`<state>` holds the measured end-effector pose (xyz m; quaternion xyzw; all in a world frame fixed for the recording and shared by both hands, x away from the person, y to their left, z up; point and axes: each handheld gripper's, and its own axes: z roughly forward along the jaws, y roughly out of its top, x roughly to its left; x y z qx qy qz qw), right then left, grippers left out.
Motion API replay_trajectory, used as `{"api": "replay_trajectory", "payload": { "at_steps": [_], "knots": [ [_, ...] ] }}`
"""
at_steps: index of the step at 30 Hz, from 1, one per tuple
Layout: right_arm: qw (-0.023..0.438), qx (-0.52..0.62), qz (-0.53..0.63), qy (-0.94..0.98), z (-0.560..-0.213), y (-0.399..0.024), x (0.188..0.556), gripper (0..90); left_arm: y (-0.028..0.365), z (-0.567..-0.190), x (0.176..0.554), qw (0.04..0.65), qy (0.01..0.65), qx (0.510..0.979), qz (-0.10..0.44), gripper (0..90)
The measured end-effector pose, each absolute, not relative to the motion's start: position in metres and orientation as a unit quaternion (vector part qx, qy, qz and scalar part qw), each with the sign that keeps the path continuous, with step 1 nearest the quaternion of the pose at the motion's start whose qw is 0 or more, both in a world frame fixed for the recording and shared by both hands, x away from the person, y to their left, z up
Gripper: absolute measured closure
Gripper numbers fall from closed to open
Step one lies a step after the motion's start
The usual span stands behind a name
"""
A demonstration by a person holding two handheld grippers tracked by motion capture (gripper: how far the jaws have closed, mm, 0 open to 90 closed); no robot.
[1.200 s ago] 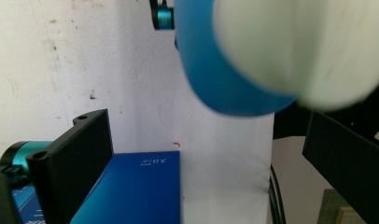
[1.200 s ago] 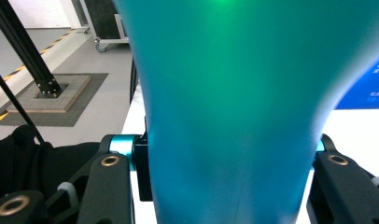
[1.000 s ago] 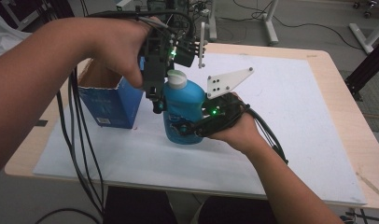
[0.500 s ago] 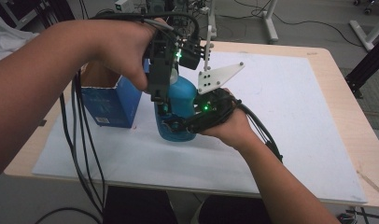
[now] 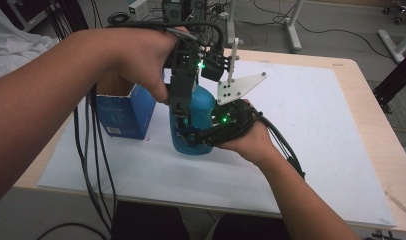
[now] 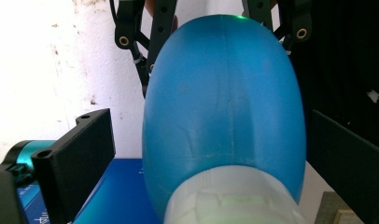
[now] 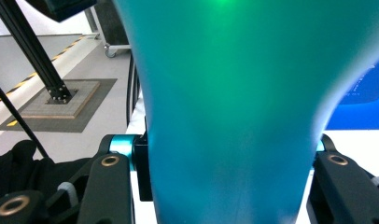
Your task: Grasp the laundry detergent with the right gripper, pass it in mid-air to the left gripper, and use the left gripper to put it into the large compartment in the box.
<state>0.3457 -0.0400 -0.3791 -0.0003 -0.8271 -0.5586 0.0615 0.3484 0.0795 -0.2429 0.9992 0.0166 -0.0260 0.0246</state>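
Note:
A blue plastic bottle (image 5: 200, 106) with a whitish cap (image 6: 229, 200) stands tilted over the white mat. My right gripper (image 5: 211, 134) is shut on the bottle's lower body (image 7: 234, 107), coming in from the right. From above, my left gripper (image 5: 187, 116) reaches down past the cap. Its jaws stand on either side of the bottle's shoulder (image 6: 225, 116), a gap showing beside the left jaw. They have just been closing a little, with the bottle between them.
An open blue carton (image 5: 123, 112) stands just left of the bottle. The white mat (image 5: 311, 125) covers most of the wooden table (image 5: 376, 115). Black cables (image 5: 93, 165) hang off the table's near left edge. Frames and stands are on the floor behind.
My left gripper has moved from beside the bottle's cap to over its top, hiding the cap in the high view. The bottle and right hand have barely shifted.

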Motion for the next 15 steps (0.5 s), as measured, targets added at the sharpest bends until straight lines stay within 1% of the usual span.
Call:
{"api": "replay_trajectory", "payload": {
  "at_steps": [1,15],
  "knots": [
    [0.062,0.000,-0.559,-0.827,-0.3791,-0.0400,0.3457,46.4,0.0795,-0.2429,0.3484,0.025,0.017,0.999,-0.026,7.9],
    [0.061,0.000,-0.559,-0.827,-0.3800,-0.0399,0.3467,46.4,0.0765,-0.2452,0.3487,0.022,0.013,1.000,-0.018,13.6]
  ]
}}
